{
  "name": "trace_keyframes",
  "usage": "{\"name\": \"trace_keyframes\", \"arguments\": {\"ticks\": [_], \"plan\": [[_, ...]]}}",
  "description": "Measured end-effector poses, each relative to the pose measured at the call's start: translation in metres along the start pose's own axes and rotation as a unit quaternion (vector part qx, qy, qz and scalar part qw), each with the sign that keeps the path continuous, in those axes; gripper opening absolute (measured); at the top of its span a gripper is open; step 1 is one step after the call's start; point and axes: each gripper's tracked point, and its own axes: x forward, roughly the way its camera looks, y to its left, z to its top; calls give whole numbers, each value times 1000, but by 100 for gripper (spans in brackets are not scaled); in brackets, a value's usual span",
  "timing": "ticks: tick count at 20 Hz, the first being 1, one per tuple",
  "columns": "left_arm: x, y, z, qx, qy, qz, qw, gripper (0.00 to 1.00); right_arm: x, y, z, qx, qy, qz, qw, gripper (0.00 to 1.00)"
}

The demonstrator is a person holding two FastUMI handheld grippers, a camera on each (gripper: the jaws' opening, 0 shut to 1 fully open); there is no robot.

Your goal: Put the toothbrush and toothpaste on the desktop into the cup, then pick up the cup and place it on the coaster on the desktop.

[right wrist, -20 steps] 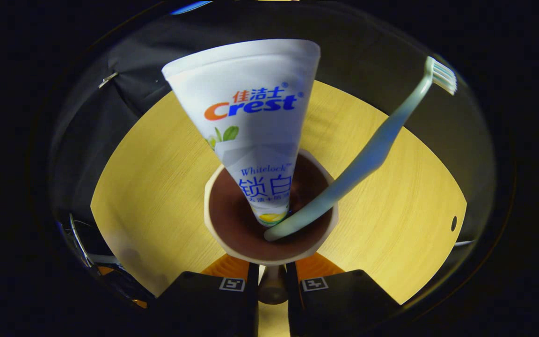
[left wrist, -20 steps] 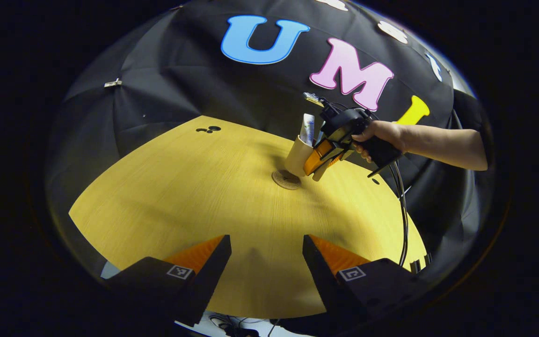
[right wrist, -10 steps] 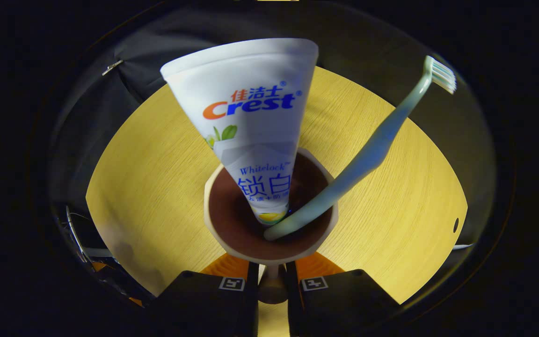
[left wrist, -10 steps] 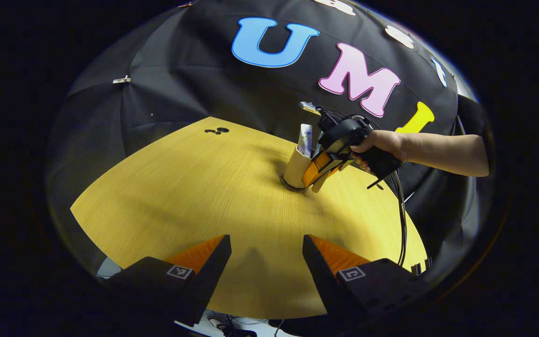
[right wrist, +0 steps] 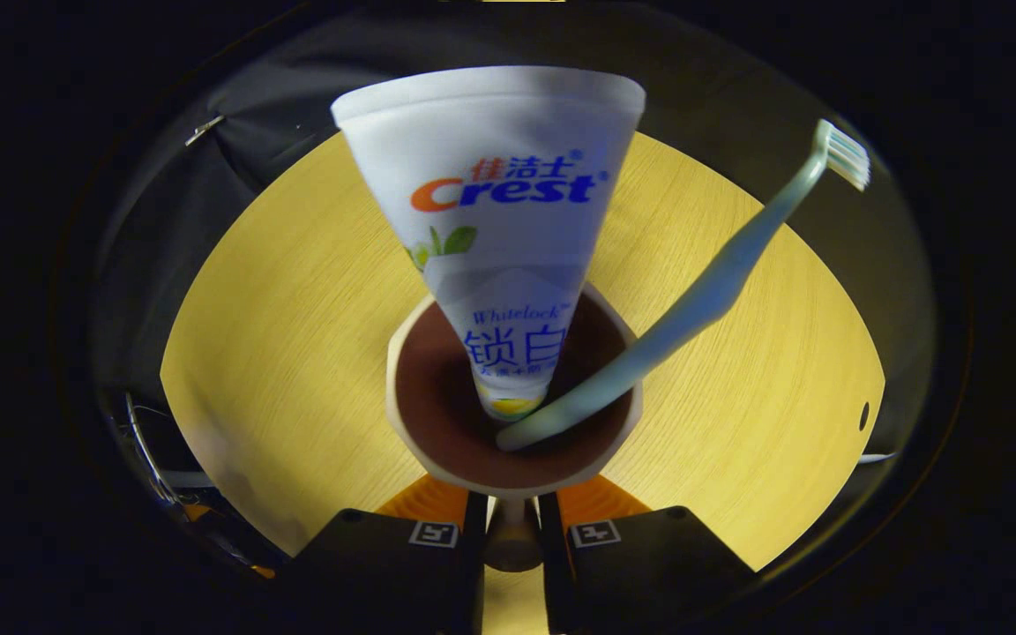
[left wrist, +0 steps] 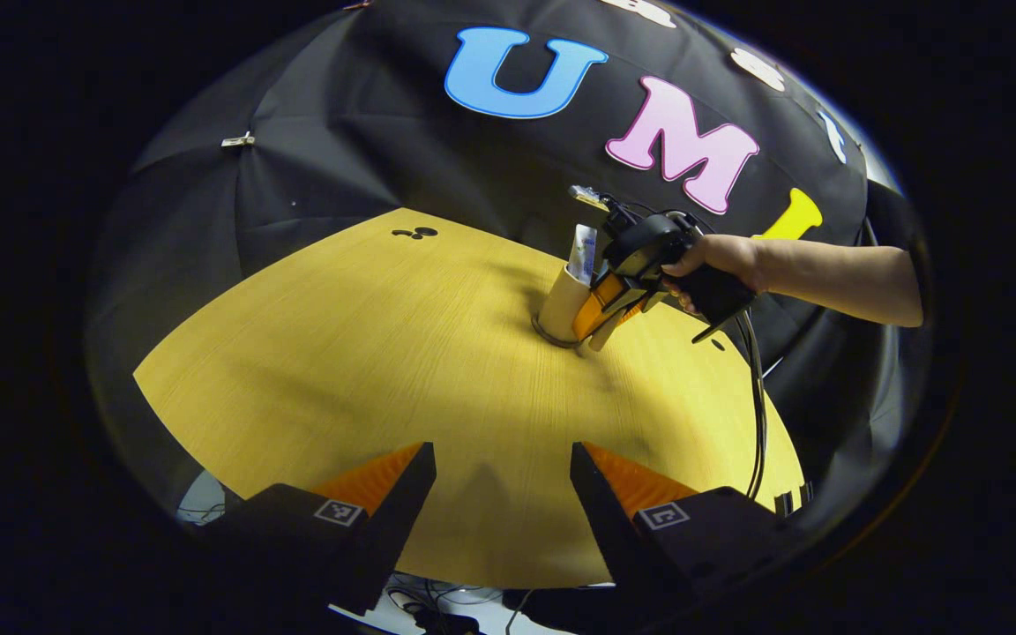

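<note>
The right claw (right wrist: 512, 529) is clamping the cup's handle (right wrist: 512, 540), with both fingers pressing on it from either side; in the left gripper view this claw (left wrist: 603, 313) is sitting at the cup's near side, gripped by a hand (left wrist: 713, 260) whose bare forearm is reaching in from the right. The left claw (left wrist: 503, 481) is hovering over the near edge of the surface (left wrist: 367, 353), its fingers standing well apart with nothing between them.

The wooden surface is carrying the beige cup (left wrist: 563, 302) toward its far right part, near the far edge. The cup is standing upright on the round coaster (left wrist: 545, 335), whose dark rim is peeking out under the cup's base on the left. In the right gripper view the cup (right wrist: 407, 414) is showing its brown inside. The white toothpaste tube (right wrist: 495, 203) is standing in it with the cap down and the wide crimped end up, leaning toward the cup's far rim. The pale green toothbrush (right wrist: 702, 295) is resting in the cup handle-down, leaning over the right rim, with the bristles up. A black cable (left wrist: 757, 397) is hanging from the right claw toward the surface's right edge.
</note>
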Motion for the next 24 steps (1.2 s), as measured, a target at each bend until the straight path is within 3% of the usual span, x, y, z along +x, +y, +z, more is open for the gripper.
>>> {"name": "trace_keyframes", "arguments": {"ticks": [2, 4, 8, 10, 14, 19, 24], "plan": [[-2, 0, 2, 1, -2, 0, 1000, 97, 0, 4, -1, 6, -1, 9, 1000, 34], [-5, -1, 5, -2, -4, 1, 1000, 97, -4, 9, -2, 8, -3, 15, 1000, 43], [-14, -6, 13, 0, -12, 1, 1000, 97, -26, 10, 6, 3, -36, 6, 999, 87], [-19, -8, 16, 3, -13, 0, 1000, 98, -44, 12, 7, 15, -52, 10, 998, 100], [-33, -20, 30, 8, -26, -12, 1000, 97, -93, 10, 6, 37, -94, 9, 995, 99], [-51, -37, 53, 26, -49, -25, 998, 98, -173, -5, -3, 47, -179, -26, 982, 99], [-76, -48, 81, 138, -91, -16, 986, 97, -253, -5, -38, 87, -259, -46, 961, 99]]}}
